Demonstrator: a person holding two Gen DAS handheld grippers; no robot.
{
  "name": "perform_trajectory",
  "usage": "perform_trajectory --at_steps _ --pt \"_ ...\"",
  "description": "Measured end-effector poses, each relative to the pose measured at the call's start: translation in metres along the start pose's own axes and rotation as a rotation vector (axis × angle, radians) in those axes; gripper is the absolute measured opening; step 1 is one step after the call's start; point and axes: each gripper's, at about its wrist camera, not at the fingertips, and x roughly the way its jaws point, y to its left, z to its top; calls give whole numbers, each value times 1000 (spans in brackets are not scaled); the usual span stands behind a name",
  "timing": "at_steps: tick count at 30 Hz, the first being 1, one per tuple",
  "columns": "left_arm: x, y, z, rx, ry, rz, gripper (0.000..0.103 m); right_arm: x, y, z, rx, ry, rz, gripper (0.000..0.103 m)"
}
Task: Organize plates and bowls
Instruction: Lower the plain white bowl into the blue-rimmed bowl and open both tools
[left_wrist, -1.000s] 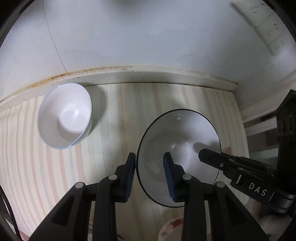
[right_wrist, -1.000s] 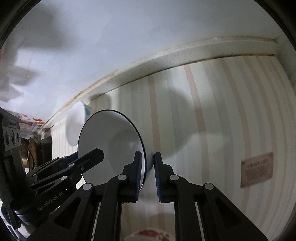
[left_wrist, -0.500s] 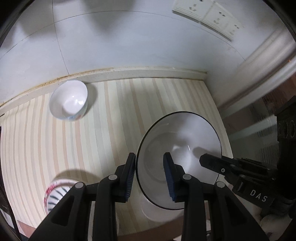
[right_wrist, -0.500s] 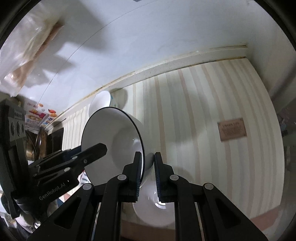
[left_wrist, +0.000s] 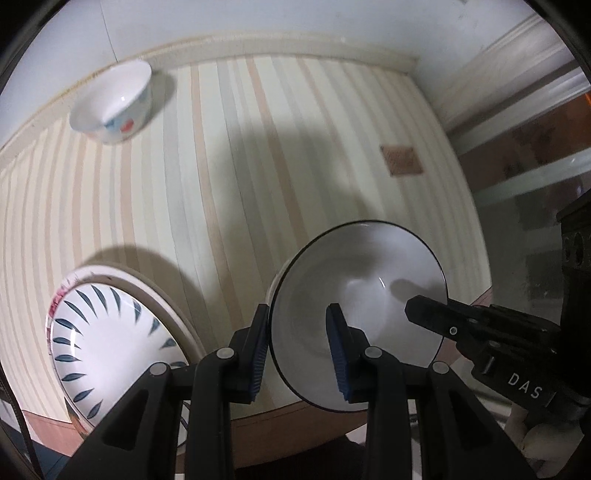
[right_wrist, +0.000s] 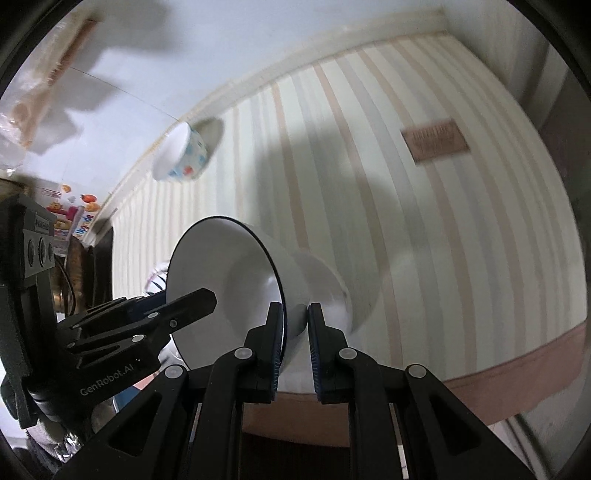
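Both grippers grip one white bowl (left_wrist: 364, 295) at lower centre. The left gripper (left_wrist: 299, 347) has its fingers astride the near rim (whether they pinch it I cannot tell). The right gripper (right_wrist: 296, 345) is clamped on the wall. A patterned bowl (left_wrist: 110, 101) sits upper left on the striped bench (left_wrist: 240, 166).

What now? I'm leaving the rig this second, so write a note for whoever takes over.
Right tongs: shut on the black-rimmed bowl at its rim.
Left tongs: straddle its other side, grip unclear.
The bowl hangs tilted over the striped table, near the front edge.
The patterned bowl sits by the wall; the leaf plate is front left.
Done: bowl picked up.
Left: set it down, group bowls and plates.
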Motion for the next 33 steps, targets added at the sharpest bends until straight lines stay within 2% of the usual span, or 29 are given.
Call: perform_trajectory --at_steps 6,16,33 --pt "15 -7 -4 29 12 45 28 22 -13 -6 14 30 -27 16" --pt "22 -13 -3 47 13 87 28 33 -19 -3 13 39 -34 16" --pt "12 -13 -5 43 -3 79 28 32 -12 2 -18 47 -79 16"
